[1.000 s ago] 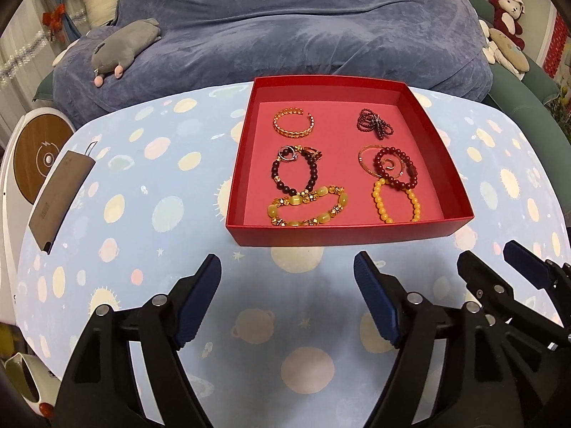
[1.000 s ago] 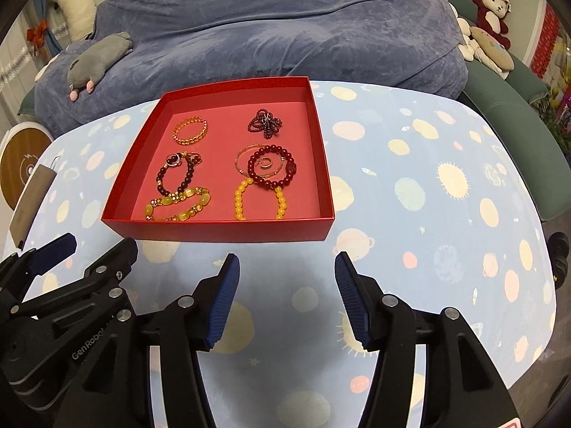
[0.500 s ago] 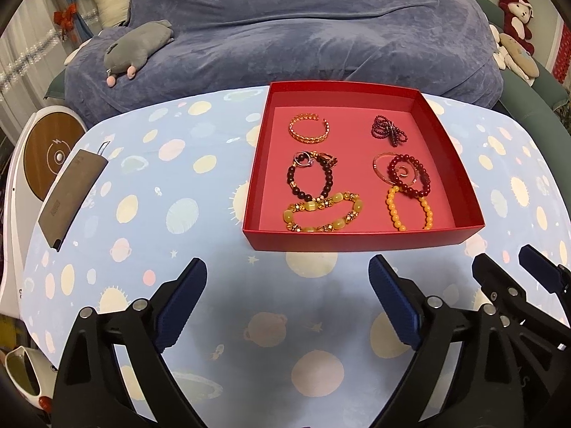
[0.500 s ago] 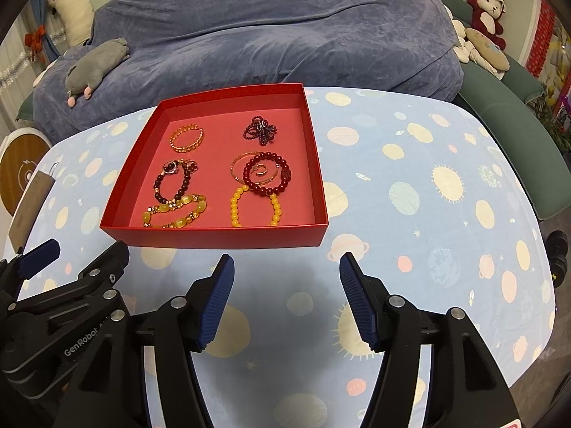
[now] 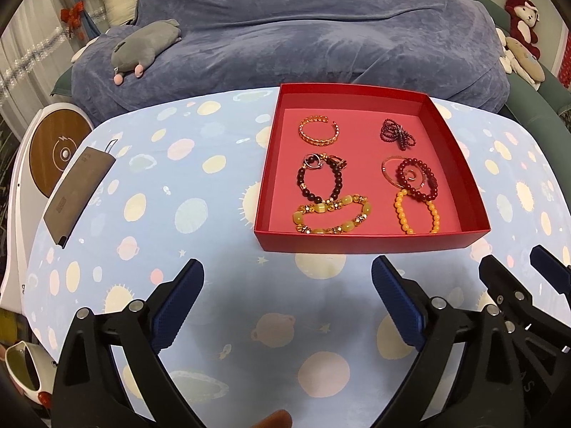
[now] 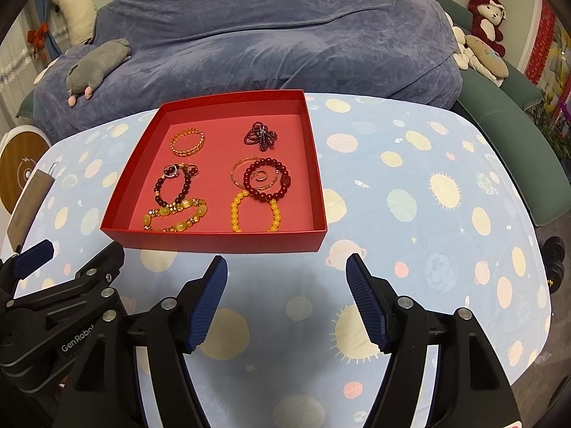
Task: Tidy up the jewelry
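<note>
The jewelry lay sorted in two columns inside the red box (image 5: 460, 153) on the table (image 5: 200, 249). Both grippers hovered just short of it — the left gripper (image 5: 287, 305) spread wide and empty, the right gripper (image 6: 287, 303) opening, nothing between its jaws — likely backed off to leave the pieces undisturbed.

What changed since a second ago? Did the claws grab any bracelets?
No grabbing. Both the left gripper and the right gripper spread their jaws wider over the table; the right is opening now, nothing between them. The bracelets in the red box stayed put.
</note>
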A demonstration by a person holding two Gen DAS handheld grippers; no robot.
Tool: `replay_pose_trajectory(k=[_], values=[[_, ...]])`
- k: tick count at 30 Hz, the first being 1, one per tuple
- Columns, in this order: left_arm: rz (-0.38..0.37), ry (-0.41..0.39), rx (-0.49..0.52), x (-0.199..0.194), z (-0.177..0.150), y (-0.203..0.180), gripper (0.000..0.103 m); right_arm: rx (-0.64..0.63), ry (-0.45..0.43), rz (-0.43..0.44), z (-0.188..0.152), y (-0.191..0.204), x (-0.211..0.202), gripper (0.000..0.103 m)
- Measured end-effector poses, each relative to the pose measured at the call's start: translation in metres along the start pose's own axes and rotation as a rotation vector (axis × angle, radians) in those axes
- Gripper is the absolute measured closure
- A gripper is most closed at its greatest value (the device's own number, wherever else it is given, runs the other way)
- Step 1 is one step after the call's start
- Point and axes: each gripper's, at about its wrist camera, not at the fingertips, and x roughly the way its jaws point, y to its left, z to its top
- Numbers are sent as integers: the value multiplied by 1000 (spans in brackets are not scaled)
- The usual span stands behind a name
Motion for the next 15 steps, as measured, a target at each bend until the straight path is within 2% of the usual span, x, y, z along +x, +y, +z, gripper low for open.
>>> replay_pose_trajectory(k=[5, 15], values=[[10, -8, -4, -2, 2, 4, 12, -7, -11, -8, 1, 0, -1, 25], [14, -15, -6, -2, 3, 7, 9, -9, -15, -8, 2, -1, -1, 19]])
